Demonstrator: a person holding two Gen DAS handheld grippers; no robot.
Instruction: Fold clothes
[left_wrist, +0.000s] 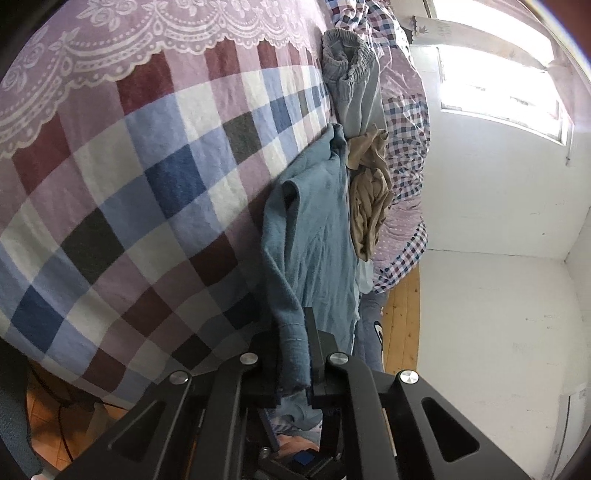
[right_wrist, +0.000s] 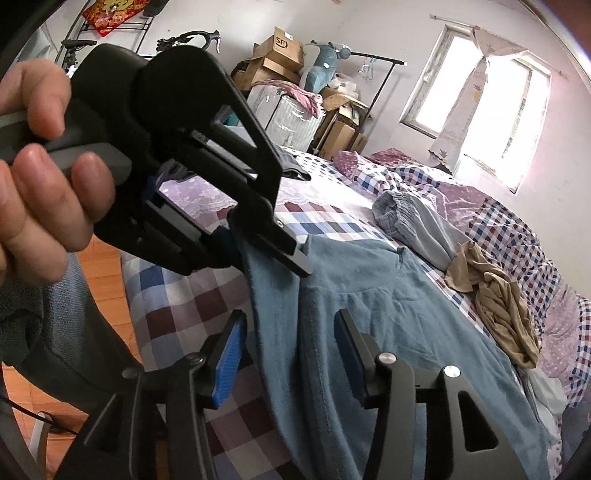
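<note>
A blue long-sleeved top (left_wrist: 317, 236) lies on the checked bed sheet (left_wrist: 147, 177). My left gripper (left_wrist: 295, 354) is shut on the cuff end of its sleeve and holds it up off the bed. In the right wrist view the left gripper (right_wrist: 258, 240) shows at upper left, held by a hand, with the sleeve hanging from its fingers. My right gripper (right_wrist: 288, 354) is open, its blue pads on either side of the same sleeve of the blue top (right_wrist: 388, 314), not closed on it.
Grey trousers (right_wrist: 413, 221) and a tan garment (right_wrist: 498, 299) lie on the bed beyond the top. A bunched checked quilt (right_wrist: 517, 236) lies along the far side. Boxes and a clothes rail (right_wrist: 295, 74) stand by the far wall. Wooden floor (left_wrist: 402, 317) borders the bed.
</note>
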